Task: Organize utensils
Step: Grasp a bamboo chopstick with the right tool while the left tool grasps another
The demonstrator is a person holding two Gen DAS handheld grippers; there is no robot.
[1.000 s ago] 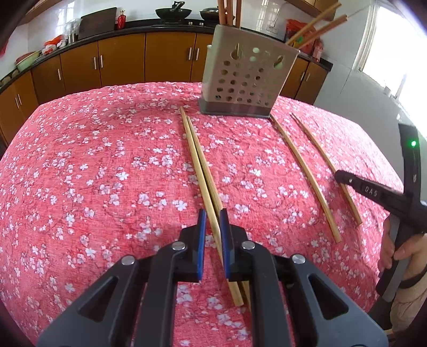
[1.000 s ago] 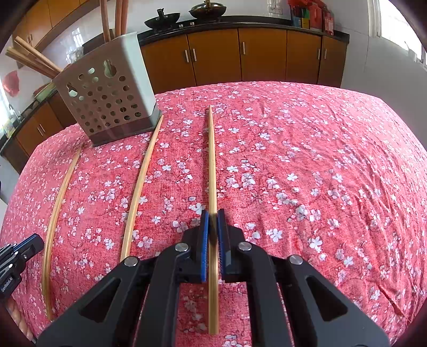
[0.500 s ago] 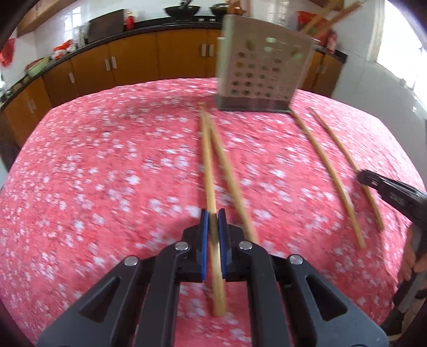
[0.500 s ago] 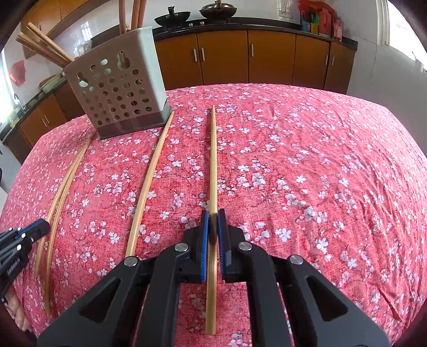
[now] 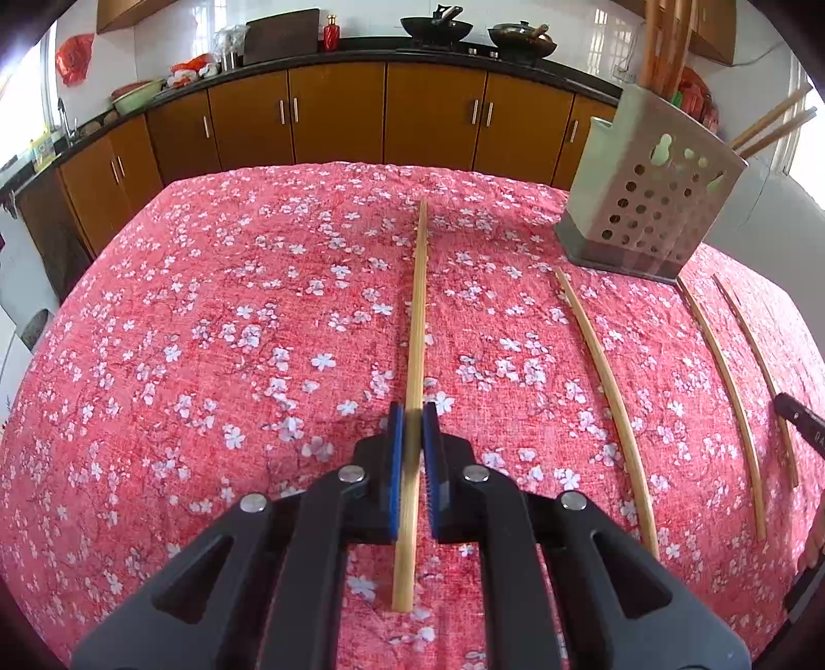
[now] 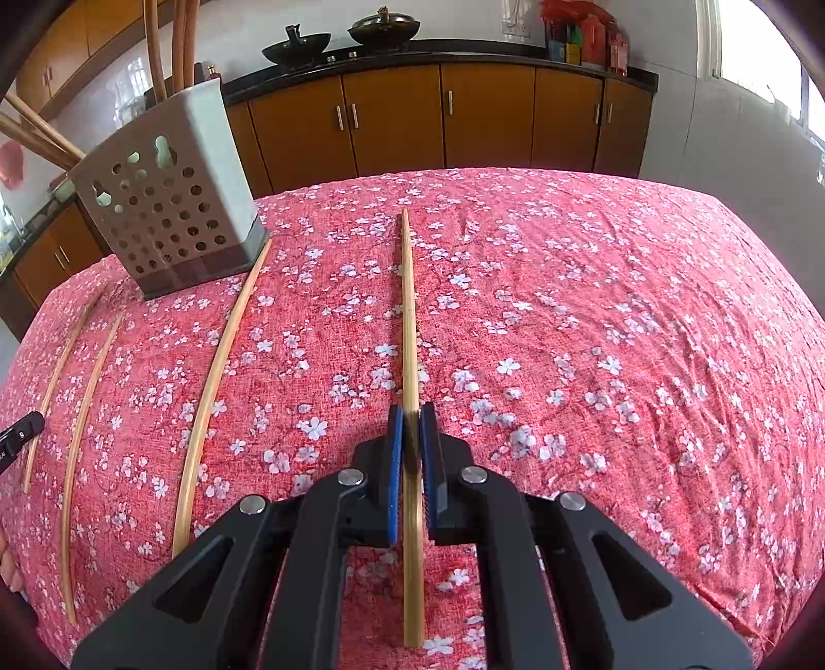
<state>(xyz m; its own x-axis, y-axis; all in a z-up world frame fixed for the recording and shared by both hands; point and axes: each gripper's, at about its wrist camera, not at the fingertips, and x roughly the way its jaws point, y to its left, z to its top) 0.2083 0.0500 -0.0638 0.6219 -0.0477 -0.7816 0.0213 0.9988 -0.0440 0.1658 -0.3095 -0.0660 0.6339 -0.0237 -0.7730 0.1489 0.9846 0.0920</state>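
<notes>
On the red cloth (image 5: 216, 319) | left tongs (image 5: 412, 428) closed on a chopstick (image 5: 418, 309) | right tongs (image 6: 411, 428) closed on another chopstick (image 6: 409, 319) | holder (image 5: 652, 206) near far edge, sticks inside | three loose chopsticks (image 5: 608, 381) between the tongs | open cloth on both outer sides.

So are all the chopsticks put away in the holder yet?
Not yet. Some stored chopsticks already stand in the holder. In hand: the left gripper is shut on the left chopstick, and the right gripper is shut on the right chopstick. Left to do: two loose chopsticks lie on the tablecloth.
</notes>
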